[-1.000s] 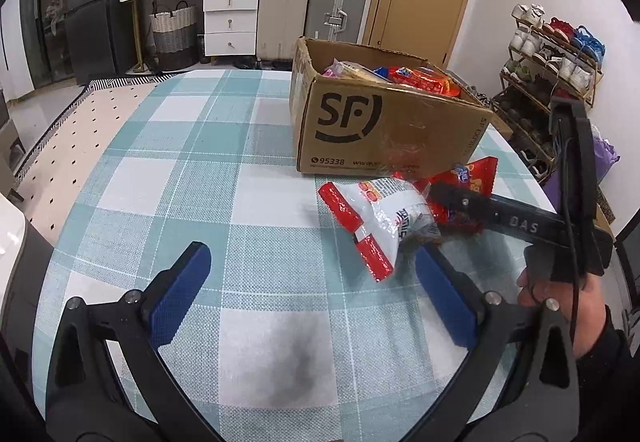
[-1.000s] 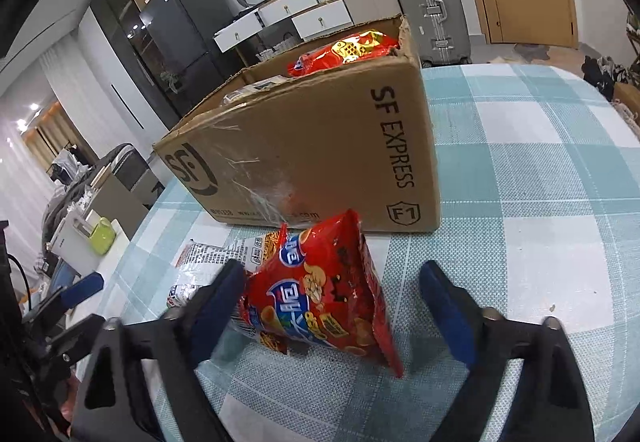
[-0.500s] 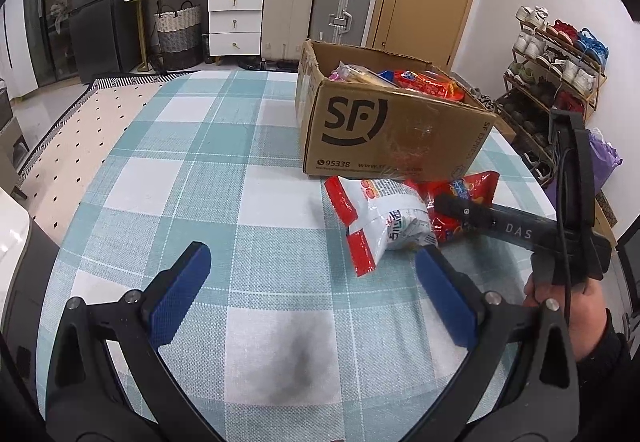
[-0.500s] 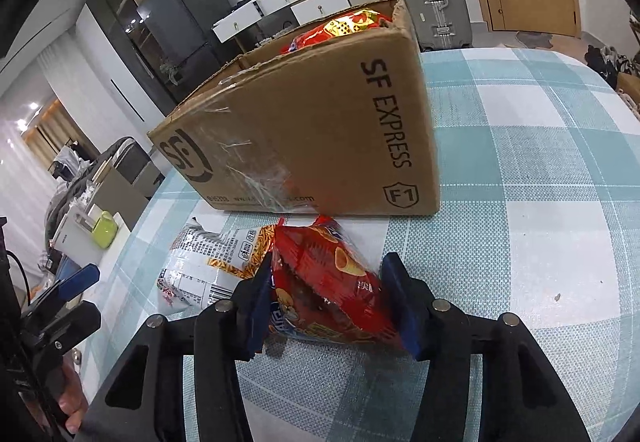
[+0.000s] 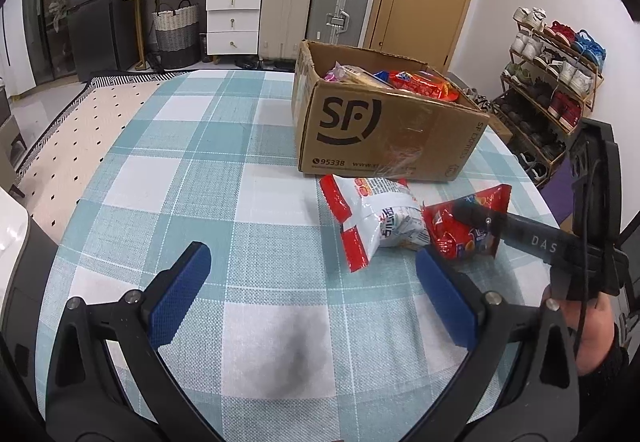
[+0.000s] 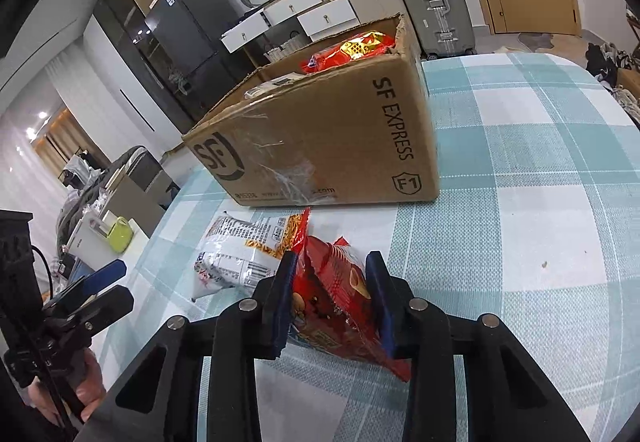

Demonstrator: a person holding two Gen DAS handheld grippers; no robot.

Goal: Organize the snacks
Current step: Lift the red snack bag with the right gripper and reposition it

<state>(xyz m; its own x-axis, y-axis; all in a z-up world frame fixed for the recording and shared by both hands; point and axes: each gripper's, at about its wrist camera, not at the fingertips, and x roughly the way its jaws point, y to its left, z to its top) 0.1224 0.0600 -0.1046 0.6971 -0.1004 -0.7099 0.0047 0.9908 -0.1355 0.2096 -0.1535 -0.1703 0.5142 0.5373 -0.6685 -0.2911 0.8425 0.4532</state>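
Observation:
A red snack bag (image 6: 328, 294) lies on the checked tablecloth (image 6: 540, 201) in front of the open cardboard SF box (image 6: 320, 137). My right gripper (image 6: 332, 260) has it between its jaws, which are closing; both pads press on the crumpled bag. In the left wrist view the red snack bag (image 5: 460, 238) sits right of a white-and-red snack bag (image 5: 384, 217), with a right gripper finger (image 5: 480, 219) across it. My left gripper (image 5: 310, 254) hovers open over bare cloth, nothing between its fingers. The box (image 5: 384, 129) holds several snack packs.
The white-and-red bag (image 6: 236, 254) lies just left of the red one, near the box front. The round table's edge (image 5: 532, 181) curves close on the right. A shoe rack (image 5: 556, 81), suitcases (image 5: 312, 9) and drawers stand beyond the table.
The right jaws have closed in from wide open onto the red bag, squeezing it narrow. The bag has shifted slightly away from the box. The left gripper has stayed put.

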